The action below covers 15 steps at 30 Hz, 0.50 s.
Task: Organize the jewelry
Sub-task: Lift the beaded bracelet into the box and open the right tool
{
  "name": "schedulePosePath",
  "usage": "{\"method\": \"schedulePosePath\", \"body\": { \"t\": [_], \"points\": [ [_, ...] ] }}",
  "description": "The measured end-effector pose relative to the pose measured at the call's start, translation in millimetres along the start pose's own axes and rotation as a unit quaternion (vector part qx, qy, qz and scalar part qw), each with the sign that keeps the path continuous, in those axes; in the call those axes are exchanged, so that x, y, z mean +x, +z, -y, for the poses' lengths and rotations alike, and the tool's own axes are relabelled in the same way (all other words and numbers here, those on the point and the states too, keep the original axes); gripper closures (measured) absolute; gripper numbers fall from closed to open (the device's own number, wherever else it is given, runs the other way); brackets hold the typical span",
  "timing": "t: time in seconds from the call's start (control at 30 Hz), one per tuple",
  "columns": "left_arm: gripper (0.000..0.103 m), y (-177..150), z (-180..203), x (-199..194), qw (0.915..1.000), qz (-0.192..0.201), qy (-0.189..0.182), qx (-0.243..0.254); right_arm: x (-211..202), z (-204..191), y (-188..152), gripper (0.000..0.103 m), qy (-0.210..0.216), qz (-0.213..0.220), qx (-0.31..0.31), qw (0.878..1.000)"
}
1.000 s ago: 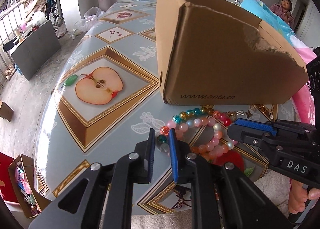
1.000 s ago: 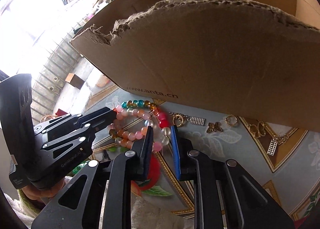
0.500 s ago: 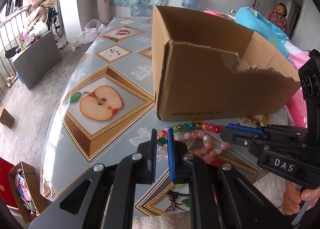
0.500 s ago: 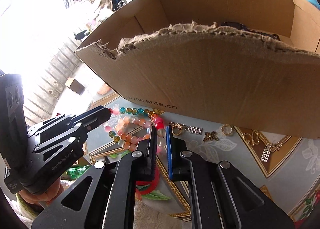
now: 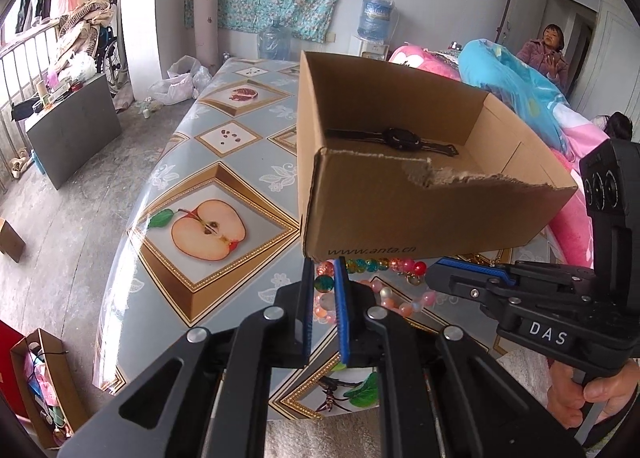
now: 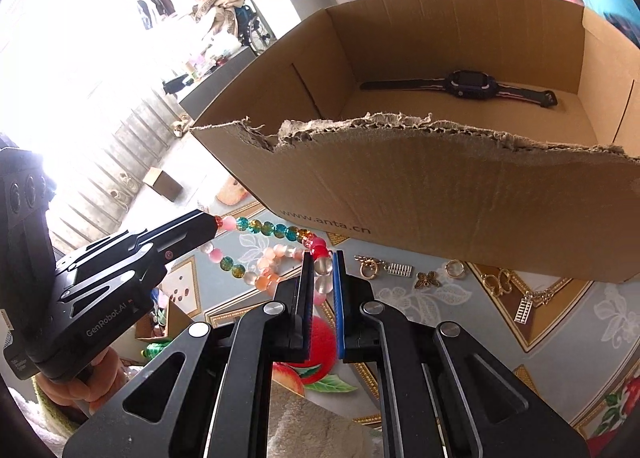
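A bead bracelet of teal, pink and orange beads hangs stretched between my two grippers, lifted above the table. My left gripper is shut on its left end; in the right wrist view its tip holds a red bead. My right gripper is shut on the bracelet's other side; its tip also shows in the left wrist view. The open cardboard box stands just behind, with a black watch lying inside.
Small gold charms, rings and pendants lie on the table by the box's front wall. The table has a fruit-print cloth. Bedding is piled at the right. A person sits at the back right.
Both grippers have risen and pulled back with the bracelet held between them. The box's inside and the watch have come into view over its torn front wall.
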<state>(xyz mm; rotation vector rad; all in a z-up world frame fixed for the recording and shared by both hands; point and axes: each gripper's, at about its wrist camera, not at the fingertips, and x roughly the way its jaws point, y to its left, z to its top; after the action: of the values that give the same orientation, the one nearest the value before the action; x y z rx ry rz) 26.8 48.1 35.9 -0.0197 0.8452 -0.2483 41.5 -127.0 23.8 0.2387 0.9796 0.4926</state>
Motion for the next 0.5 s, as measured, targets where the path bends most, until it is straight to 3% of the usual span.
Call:
{"method": "schedulePosePath", "body": {
  "t": [0.27,0.5],
  "points": [
    [0.094,23,14,-56,0.9976,0.06,-0.028,0.021,-39,-18,7,0.096,0.042,0.041,-0.032,0.998],
    [0.094,68,32,-85,0.9912,0.111,-0.049,0.054,-67,-17,49,0.096,0.066,0.088,-0.057,0.992]
  ]
}}
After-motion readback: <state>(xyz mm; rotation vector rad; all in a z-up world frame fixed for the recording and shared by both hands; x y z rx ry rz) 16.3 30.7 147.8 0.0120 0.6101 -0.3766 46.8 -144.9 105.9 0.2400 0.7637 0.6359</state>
